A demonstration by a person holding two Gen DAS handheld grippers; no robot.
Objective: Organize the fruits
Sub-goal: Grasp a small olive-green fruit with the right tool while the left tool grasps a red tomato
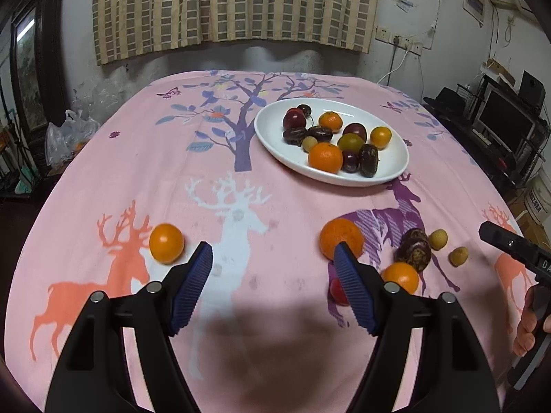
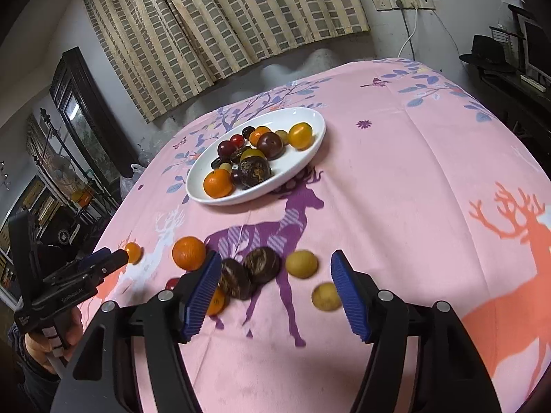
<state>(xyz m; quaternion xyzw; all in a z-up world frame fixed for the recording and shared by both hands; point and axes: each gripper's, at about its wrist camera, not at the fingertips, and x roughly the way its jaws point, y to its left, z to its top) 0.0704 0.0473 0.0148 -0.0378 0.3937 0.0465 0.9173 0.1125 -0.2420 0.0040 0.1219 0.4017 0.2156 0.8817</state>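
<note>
A white oval plate (image 1: pixel 272 127) (image 2: pixel 310 117) holds several fruits: oranges, dark plums, dates. Loose on the pink cloth lie a small orange (image 1: pixel 166 243) (image 2: pixel 133 252), a bigger orange (image 1: pixel 341 237) (image 2: pixel 188 253), a third orange (image 1: pixel 400 277), two dark brown fruits (image 2: pixel 261 264) (image 2: pixel 236 278) (image 1: pixel 413 249), two yellowish longans (image 2: pixel 302 264) (image 2: pixel 325 296) (image 1: pixel 437 239) and a red cherry (image 1: pixel 338 292). My left gripper (image 1: pixel 273 258) is open and empty, between the small and bigger orange. My right gripper (image 2: pixel 275 268) is open and empty, over the dark fruits and longans.
The pink deer-print cloth (image 1: pixel 241 227) covers the table. A curtain (image 1: pixel 234 3) and wall lie behind. Plastic bags (image 1: pixel 69 134) sit off the left edge. A desk with a monitor (image 1: pixel 506 124) stands at the right. The other gripper's body shows at the right edge (image 1: pixel 516 247).
</note>
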